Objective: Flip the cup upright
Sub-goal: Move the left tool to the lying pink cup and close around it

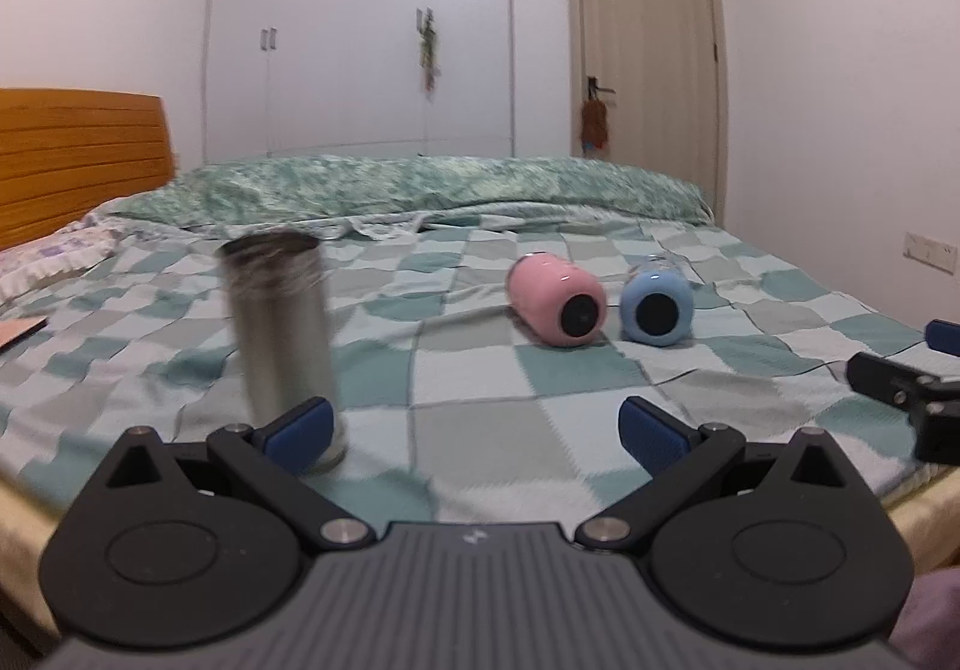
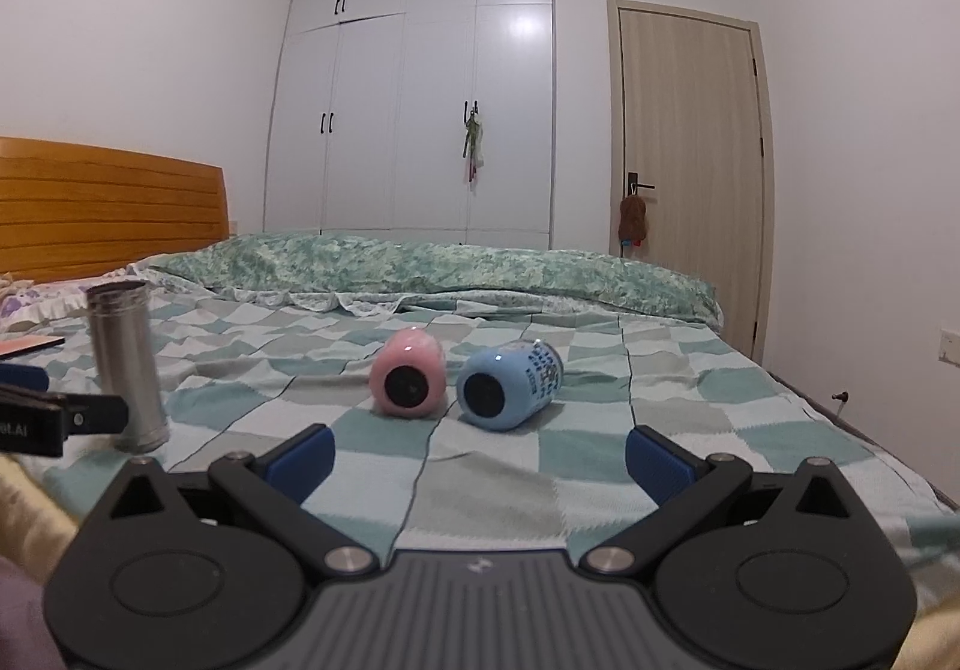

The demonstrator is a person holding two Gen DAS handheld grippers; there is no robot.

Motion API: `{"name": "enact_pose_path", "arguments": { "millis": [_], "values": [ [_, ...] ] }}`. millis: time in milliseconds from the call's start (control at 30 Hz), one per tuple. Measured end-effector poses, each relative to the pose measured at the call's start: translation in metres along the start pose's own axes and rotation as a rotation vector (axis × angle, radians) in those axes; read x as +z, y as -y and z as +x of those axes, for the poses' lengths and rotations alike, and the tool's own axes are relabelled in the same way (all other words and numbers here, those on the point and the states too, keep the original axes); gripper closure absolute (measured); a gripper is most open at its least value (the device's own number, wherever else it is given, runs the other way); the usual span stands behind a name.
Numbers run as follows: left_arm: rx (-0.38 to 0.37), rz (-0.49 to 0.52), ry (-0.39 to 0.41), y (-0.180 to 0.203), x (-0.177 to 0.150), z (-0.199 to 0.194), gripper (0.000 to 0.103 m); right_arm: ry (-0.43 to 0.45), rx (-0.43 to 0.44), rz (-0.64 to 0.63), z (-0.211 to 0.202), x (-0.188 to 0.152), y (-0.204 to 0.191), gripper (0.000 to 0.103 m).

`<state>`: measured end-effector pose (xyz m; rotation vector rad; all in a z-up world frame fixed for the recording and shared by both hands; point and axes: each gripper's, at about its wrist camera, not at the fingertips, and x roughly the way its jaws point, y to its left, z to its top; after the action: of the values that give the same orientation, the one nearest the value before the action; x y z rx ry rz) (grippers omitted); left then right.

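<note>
A steel cup (image 1: 282, 334) stands upright on the checked bedspread (image 1: 480, 430), just beyond my left gripper's left finger; it also shows in the right wrist view (image 2: 126, 364). A pink cup (image 1: 555, 301) and a blue cup (image 1: 657, 304) lie on their sides, bases toward me, side by side in the middle of the bed. They also show in the right wrist view as the pink cup (image 2: 408, 373) and blue cup (image 2: 510, 385). My left gripper (image 1: 477, 430) is open and empty. My right gripper (image 2: 480, 460) is open and empty, short of the two lying cups.
A wooden headboard (image 1: 78, 159) is at the left, a rolled green quilt (image 1: 420, 190) lies across the far side of the bed. White wardrobes (image 2: 420, 99) and a door (image 2: 690, 159) stand behind. A flat reddish item (image 2: 30, 346) lies at the far left.
</note>
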<state>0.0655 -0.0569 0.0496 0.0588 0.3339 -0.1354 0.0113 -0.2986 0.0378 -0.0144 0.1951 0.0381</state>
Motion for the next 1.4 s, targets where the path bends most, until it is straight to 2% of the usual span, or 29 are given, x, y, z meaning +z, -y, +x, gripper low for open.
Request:
{"name": "enact_pose_path", "arguments": {
  "millis": [300,500,633,900,1067,1167,1400],
  "values": [
    [0.000,0.105,-0.095,0.046,0.063,0.080,0.000,-0.008,0.041,-0.030,0.070,0.031,0.040,0.000],
    [0.019,0.097,-0.183,0.066,0.105,0.146,0.000,-0.034,0.090,-0.074,0.128,0.057,0.065,0.000],
    [0.052,0.093,-0.231,0.077,0.120,0.188,0.000,-0.059,0.118,-0.087,0.174,0.073,0.081,0.000],
    [0.130,0.035,-0.316,0.080,0.136,0.274,0.000,-0.142,0.152,-0.046,0.264,0.089,0.107,0.000],
    [0.159,0.006,-0.400,0.081,0.135,0.315,0.000,-0.165,0.185,-0.013,0.299,0.085,0.118,0.000],
    [0.162,0.000,-0.435,0.081,0.131,0.335,0.000,-0.177,0.204,0.000,0.313,0.078,0.120,0.000],
    [0.096,-0.059,-0.510,0.087,0.122,0.369,0.001,-0.212,0.217,0.009,0.332,0.067,0.120,0.000]
  ]
}}
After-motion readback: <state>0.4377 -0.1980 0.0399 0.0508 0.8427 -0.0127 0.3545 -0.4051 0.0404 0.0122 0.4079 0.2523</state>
